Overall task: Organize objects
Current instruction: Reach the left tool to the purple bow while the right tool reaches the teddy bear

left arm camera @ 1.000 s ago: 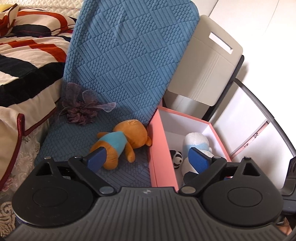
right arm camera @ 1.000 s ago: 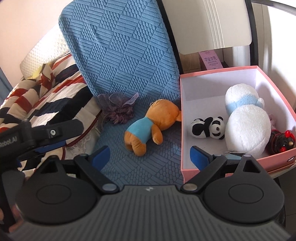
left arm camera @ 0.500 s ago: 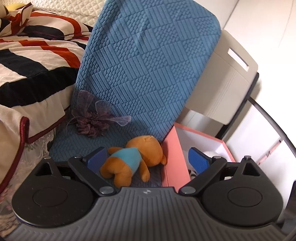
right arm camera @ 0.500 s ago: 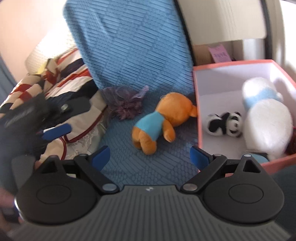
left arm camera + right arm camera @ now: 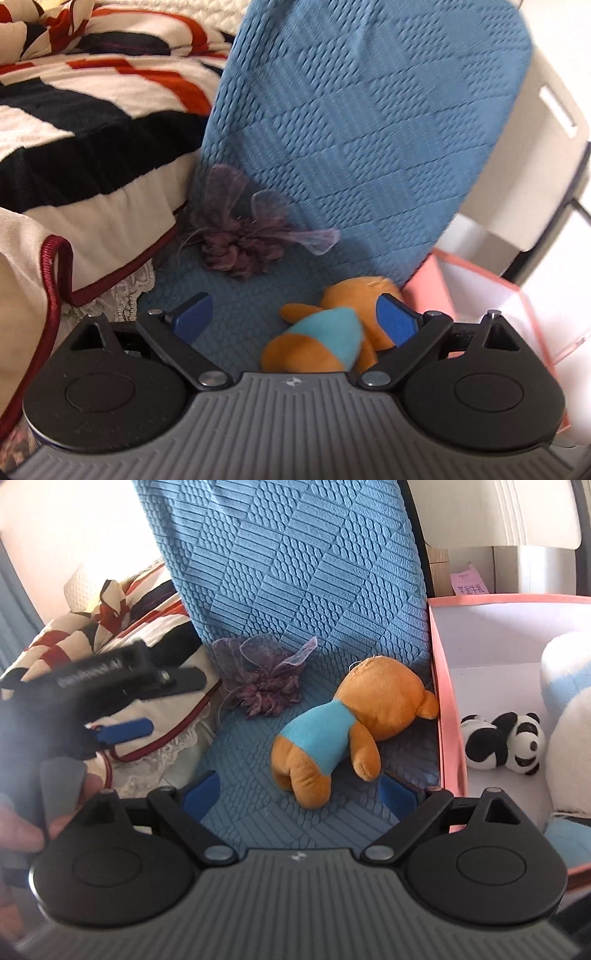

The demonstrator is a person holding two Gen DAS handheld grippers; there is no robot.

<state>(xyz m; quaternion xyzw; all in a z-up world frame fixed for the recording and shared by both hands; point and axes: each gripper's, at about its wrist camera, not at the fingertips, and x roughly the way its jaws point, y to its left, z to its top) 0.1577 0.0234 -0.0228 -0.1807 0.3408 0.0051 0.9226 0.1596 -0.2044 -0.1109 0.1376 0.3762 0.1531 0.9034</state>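
Note:
An orange plush bear in a light blue shirt [image 5: 332, 734] lies face down on the blue chair seat [image 5: 258, 812], its head against the pink box [image 5: 441, 709]; it also shows in the left wrist view [image 5: 332, 332]. A purple fabric flower [image 5: 236, 243] lies at the back left of the seat, also in the right wrist view [image 5: 266, 679]. My left gripper [image 5: 294, 319] is open, the bear low between its fingers. My right gripper [image 5: 301, 794] is open just before the bear's legs. The left gripper's body [image 5: 103, 679] shows at the left.
The pink box holds a small panda [image 5: 506, 742] and a large white plush with a blue band [image 5: 569, 716]. A striped blanket [image 5: 74, 122] lies left of the chair. The blue chair back [image 5: 369, 129] rises behind the seat. A white chair back [image 5: 546, 122] stands behind the box.
The left gripper has swung left and closer, so the bear now sits between its fingers and the box has slid to the right edge. The right gripper has moved in toward the bear.

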